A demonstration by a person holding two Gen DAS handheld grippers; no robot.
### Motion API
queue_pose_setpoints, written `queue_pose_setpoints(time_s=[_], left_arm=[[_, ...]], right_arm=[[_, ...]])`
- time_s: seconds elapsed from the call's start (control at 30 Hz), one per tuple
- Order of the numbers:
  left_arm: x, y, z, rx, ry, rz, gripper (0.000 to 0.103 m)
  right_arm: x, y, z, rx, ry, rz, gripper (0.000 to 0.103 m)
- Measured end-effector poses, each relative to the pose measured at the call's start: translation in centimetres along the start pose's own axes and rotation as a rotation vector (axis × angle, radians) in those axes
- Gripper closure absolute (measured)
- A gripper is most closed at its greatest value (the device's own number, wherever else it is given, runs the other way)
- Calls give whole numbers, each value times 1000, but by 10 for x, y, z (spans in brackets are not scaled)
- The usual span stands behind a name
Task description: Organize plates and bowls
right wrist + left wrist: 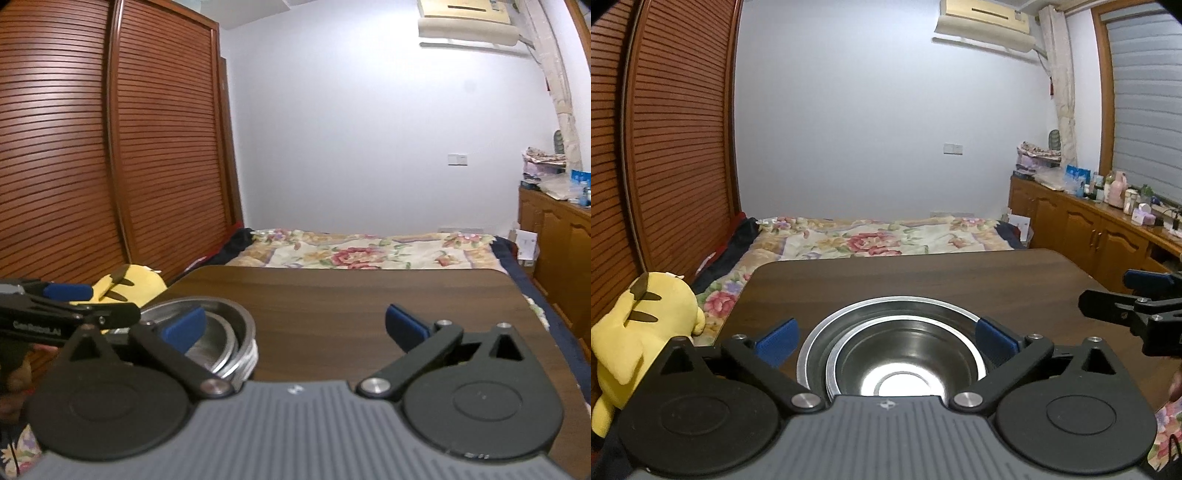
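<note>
A stack of steel bowls (892,350) rests on the dark wooden table (923,280), a smaller bowl nested inside a wider one. My left gripper (886,338) hangs just above and behind the stack, wide open, its blue pads (777,338) clear of the rims on both sides. In the right wrist view the same stack of bowls (218,339) sits at the left, partly behind my right gripper's left finger. My right gripper (295,326) is wide open over bare table (332,295) with nothing between its pads. Each gripper appears in the other's view, the right gripper (1108,299) and the left gripper (74,299).
A yellow plush toy (646,325) lies off the table's left edge. Beyond the far edge is a bed with a floral quilt (879,240). A louvred wooden wardrobe (110,147) stands on the left, and a low cabinet with bottles (1108,221) on the right.
</note>
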State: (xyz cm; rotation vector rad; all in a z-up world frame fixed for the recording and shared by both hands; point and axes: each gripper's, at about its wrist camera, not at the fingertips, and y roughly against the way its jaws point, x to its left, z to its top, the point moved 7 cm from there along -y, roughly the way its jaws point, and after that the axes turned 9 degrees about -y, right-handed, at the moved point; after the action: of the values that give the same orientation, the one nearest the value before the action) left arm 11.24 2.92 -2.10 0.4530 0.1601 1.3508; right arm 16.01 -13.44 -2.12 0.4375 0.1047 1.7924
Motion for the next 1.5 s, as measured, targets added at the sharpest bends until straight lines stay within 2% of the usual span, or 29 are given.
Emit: queue_pose_setpoints(time_s=[0.37, 0.53, 0.77, 1.3, 1.5], left_arm=[[-18, 13, 8, -7, -29, 40, 0], [-25, 21, 17, -22, -14, 25, 0], [-28, 29, 20, -31, -28, 62, 0], [-21, 27, -13, 27, -12, 98, 0], [-24, 28, -26, 36, -8, 108, 0]], right_arm=[[-11, 16, 5, -15, -9, -94, 0], [-13, 23, 9, -16, 1, -121, 0], [-15, 30, 13, -27, -2, -145, 0], [-16, 31, -14, 30, -22, -162, 0], [-15, 32, -18, 21, -16, -170, 0]])
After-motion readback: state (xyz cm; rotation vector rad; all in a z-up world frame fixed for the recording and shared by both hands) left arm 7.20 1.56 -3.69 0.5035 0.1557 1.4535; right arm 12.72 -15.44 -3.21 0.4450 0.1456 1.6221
